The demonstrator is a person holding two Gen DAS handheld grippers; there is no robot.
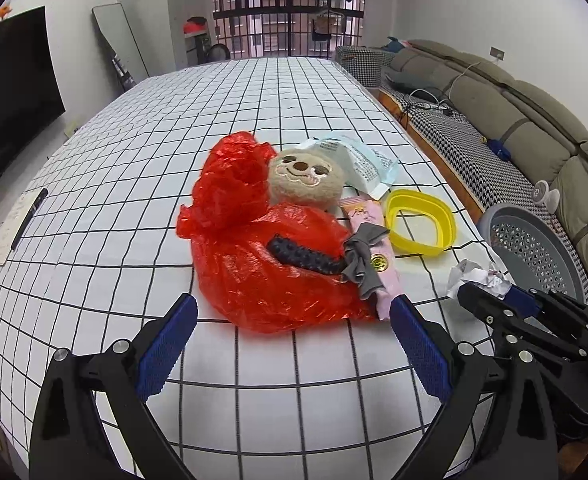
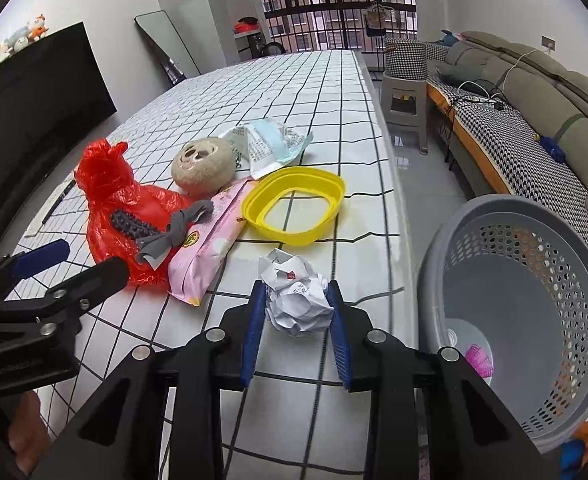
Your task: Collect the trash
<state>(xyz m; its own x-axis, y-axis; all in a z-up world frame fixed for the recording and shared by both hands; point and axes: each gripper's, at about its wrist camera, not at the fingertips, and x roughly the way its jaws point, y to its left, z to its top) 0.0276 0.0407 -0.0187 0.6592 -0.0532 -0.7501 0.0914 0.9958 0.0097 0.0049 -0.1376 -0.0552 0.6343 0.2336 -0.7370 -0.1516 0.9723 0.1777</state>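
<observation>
A crumpled white paper ball (image 2: pixel 299 308) sits between the blue pads of my right gripper (image 2: pixel 297 287), which is shut on it just above the checked tablecloth near the table's right edge. The left wrist view shows the same paper (image 1: pixel 473 274) at the tip of the right gripper (image 1: pixel 493 294). My left gripper (image 1: pixel 294 304) stands wide open with nothing in it, just short of a red plastic bag (image 1: pixel 254 272). A pink packet (image 1: pixel 373 248) with a grey fabric strip lies against the bag. A mask wrapper (image 1: pixel 357 160) lies behind.
A grey perforated basket (image 2: pixel 533 280) stands beside the table at the right, with a pink item at its bottom. A plush sloth head (image 1: pixel 303 176) and a yellow ring dish (image 1: pixel 413 196) lie on the table. Paper and pen (image 1: pixel 26 220) are far left. A sofa (image 1: pixel 513 120) runs along the right.
</observation>
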